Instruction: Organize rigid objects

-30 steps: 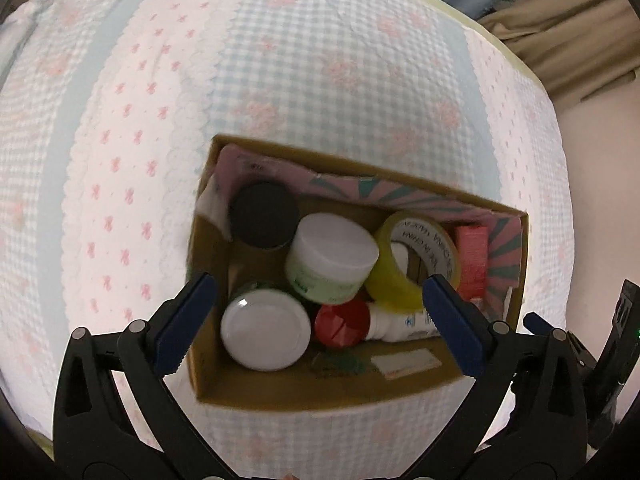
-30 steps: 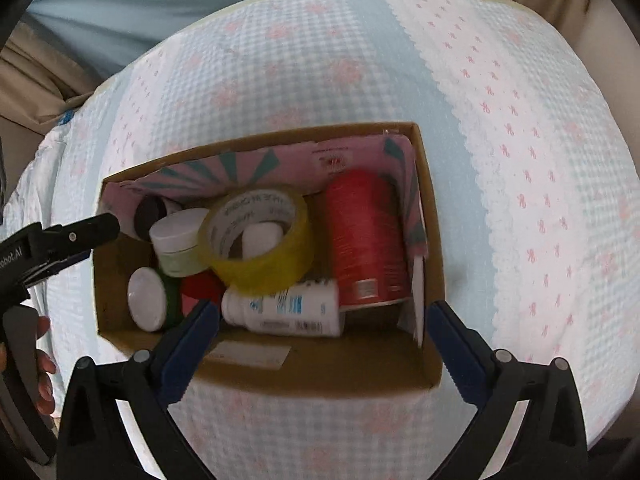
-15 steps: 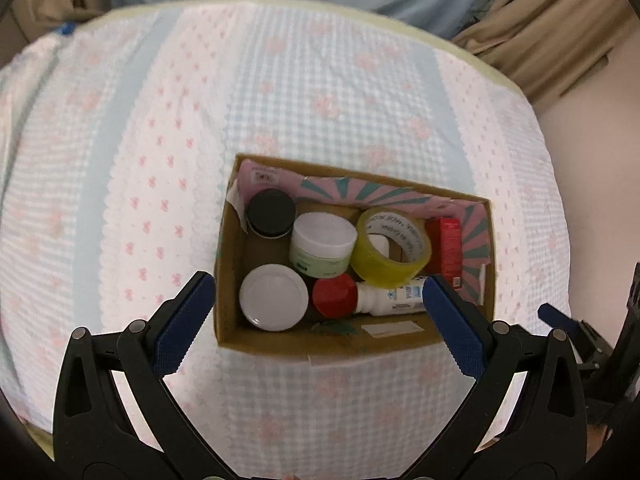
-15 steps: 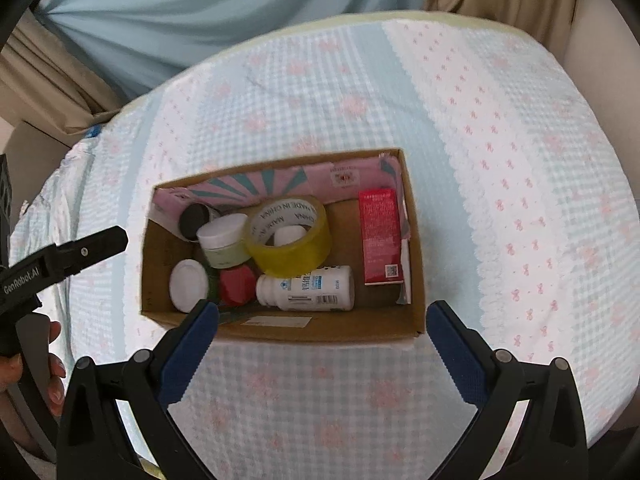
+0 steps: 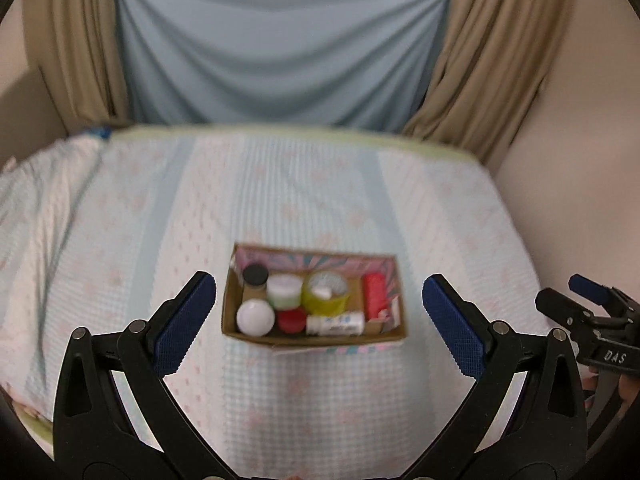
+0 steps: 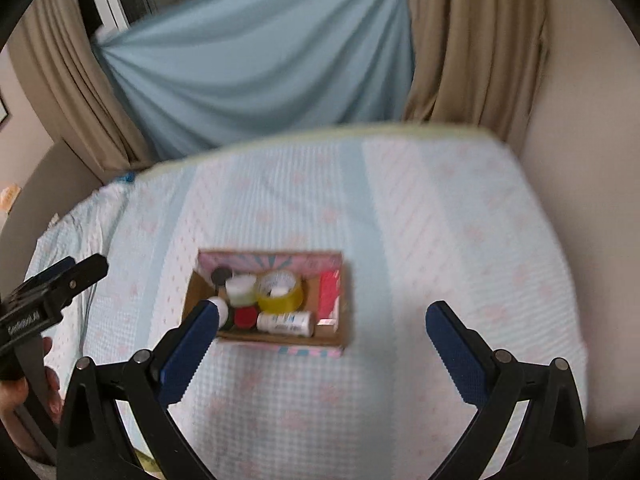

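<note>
A small cardboard box (image 5: 394, 332) (image 6: 198, 292) sits on the bedspread, well ahead of both grippers. Inside it lie a yellow tape roll (image 5: 326, 294) (image 6: 280, 292), a white-lidded jar (image 5: 255, 317), a green-and-white jar (image 5: 285, 290) (image 6: 241, 290), a black-capped jar (image 5: 255, 275), a red cap (image 5: 292, 320) (image 6: 245, 317), a white bottle on its side (image 5: 336, 324) (image 6: 285, 322) and a red carton (image 5: 375, 294) (image 6: 330, 292). My left gripper (image 5: 318, 322) is open and holds nothing. My right gripper (image 6: 318, 348) is open too, with nothing between its fingers.
The box rests on a pale blue and white checked bedspread (image 5: 320, 192) (image 6: 440, 220). Blue and beige curtains (image 5: 280, 40) hang behind the bed. A beige wall (image 5: 580, 160) borders the right side. A hand (image 6: 24, 392) holds the left gripper handle.
Both grippers have pulled up and back from the box, which now looks much smaller and farther away. The curtains have come into view. The contents have not moved.
</note>
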{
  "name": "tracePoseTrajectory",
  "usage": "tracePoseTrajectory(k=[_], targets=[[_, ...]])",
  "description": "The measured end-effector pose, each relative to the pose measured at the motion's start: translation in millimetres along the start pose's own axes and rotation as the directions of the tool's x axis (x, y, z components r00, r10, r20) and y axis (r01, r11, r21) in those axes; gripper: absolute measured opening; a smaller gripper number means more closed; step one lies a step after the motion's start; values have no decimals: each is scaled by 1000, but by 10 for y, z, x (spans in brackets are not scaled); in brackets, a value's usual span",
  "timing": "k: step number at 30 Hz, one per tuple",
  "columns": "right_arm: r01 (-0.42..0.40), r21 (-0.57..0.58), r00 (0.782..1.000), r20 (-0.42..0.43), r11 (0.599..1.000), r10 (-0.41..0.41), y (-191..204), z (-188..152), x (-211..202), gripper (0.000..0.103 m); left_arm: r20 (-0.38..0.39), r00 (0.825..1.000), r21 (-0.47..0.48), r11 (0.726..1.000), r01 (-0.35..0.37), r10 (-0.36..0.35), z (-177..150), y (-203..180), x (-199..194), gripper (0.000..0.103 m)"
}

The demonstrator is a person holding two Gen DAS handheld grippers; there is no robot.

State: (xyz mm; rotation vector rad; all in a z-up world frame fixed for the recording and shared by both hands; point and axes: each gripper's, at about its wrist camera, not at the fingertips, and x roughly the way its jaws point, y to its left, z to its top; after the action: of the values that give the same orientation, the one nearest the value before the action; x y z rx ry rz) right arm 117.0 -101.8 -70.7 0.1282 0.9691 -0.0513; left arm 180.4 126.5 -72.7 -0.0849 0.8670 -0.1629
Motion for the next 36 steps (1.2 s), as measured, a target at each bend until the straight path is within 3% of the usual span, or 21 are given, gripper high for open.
tracePoseTrajectory(k=[5, 10, 17, 21, 36], targets=[[41, -20, 992, 118, 999, -39, -100, 48, -636, 103, 180, 984, 11, 1000, -1, -1, -28, -331, -768, 103], [59, -18, 976, 210, 998, -54, -202, -29, -1034, 103, 285, 958, 64, 997, -53, 33, -189, -588, -1176, 103], [113, -55, 940, 328, 992, -89, -212, -175, -1377, 103, 327, 945, 34, 999, -31, 18, -368, -695, -1397, 103], [120, -64, 932, 352, 991, -90, -219, -190, -1445, 103, 321, 946, 50, 997, -55, 37, -424, -756, -1423, 103], [104, -48, 931, 356, 993, -80, -349, -218, -1484, 103, 330, 942, 96, 990, -102, 65, -455, -930, -1454, 103]])
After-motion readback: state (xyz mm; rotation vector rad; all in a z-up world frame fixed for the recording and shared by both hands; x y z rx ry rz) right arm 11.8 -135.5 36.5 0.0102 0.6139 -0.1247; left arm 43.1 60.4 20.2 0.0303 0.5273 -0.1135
